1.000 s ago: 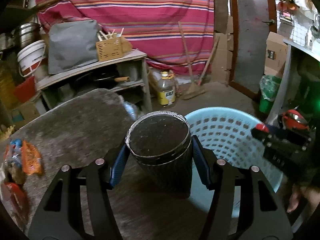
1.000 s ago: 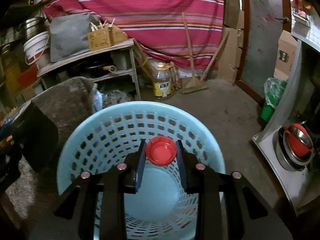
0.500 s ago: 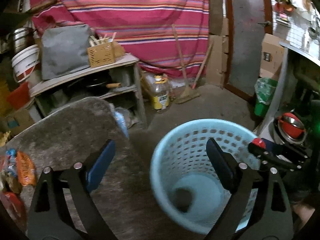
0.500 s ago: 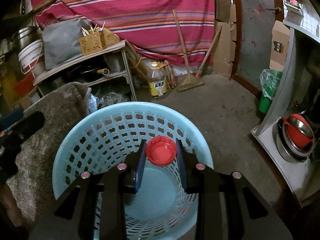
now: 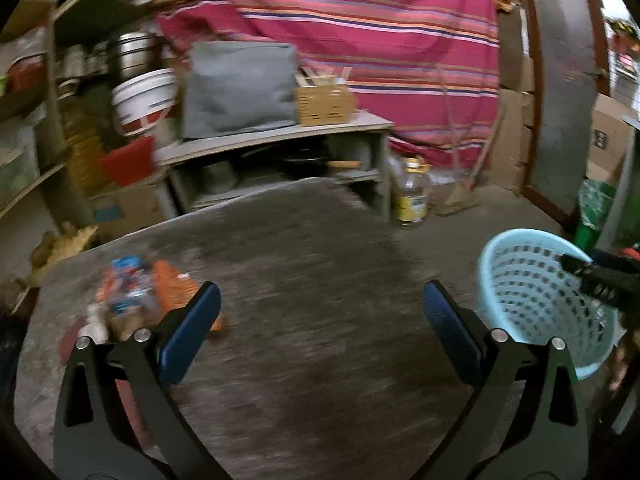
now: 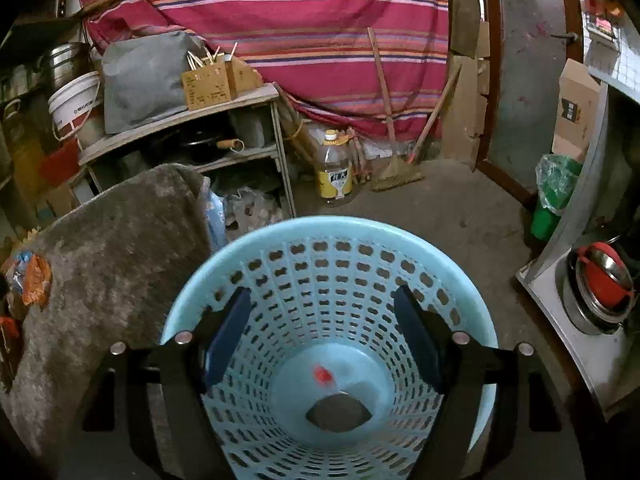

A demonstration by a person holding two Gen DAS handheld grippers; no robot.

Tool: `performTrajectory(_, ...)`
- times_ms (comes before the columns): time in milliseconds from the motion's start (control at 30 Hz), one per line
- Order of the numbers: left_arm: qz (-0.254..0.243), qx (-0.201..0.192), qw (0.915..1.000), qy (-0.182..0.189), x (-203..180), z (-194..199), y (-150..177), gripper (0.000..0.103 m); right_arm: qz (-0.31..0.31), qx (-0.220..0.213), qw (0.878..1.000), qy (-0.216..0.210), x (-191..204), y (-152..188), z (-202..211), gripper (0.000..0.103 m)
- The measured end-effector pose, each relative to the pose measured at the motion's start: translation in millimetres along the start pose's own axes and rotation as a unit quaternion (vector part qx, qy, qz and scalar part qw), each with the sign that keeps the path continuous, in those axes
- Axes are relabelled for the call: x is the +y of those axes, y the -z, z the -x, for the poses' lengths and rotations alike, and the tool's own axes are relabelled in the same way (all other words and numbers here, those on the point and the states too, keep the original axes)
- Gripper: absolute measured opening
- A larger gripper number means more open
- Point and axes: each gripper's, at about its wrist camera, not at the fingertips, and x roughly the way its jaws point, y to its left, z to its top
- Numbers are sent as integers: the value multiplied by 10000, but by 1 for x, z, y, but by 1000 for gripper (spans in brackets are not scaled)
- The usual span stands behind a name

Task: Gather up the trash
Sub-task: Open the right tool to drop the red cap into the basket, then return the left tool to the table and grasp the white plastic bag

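Red cap [image 6: 323, 375] dropped into basket [image 6: 224, 280] below right tongs [image 6: 326, 338], just spread, empty

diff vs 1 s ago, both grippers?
Left gripper let go of the dark cup, now lying in the basket, and swung left over the table; its jaws have just been opening, nothing between them. Right gripper jaws have just opened, dropping the red cap into the basket. Wrappers unmoved.

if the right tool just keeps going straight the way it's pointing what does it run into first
Probably the inside of the blue basket: the right tool, open and empty, aims down into it, toward the dark cup and red cap at the bottom. Depth is uncertain.
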Motion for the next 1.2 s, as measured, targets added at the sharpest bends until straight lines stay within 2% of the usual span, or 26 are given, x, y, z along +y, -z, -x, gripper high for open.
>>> performTrajectory(167,150,23,9991,-407,57,10,15,98,259,-171,9995,-8,43,0,11,80)
performTrajectory(267,160,19,9970,-760,93,17,25,98,531,-248,9982,-91,83,5,16,81)
performTrajectory(467,459,174,9924,-1132,162,22,44,98,836,-159,9947,-572,162,23,24,81)
performTrajectory(600,504,361,9893,-1322,196,13,56,98,1101,-138,9915,-673,201,36,28,82)
performTrajectory(867,913,731,9852,-1251,233,-10,73,98,1282,37,9881,-851,251,50,22,81)
performTrajectory(1100,972,825,9867,-1012,230,-31,59,98,1373,87,9863,-916,270,52,17,81)
performTrajectory(1167,988,955,9863,-909,228,-40,59,90,1391,127,9861,-897,272,52,14,81)
performTrajectory(1200,1007,1041,9859,-835,229,-44,59,79,1384,152,9863,-884,273,51,12,81)
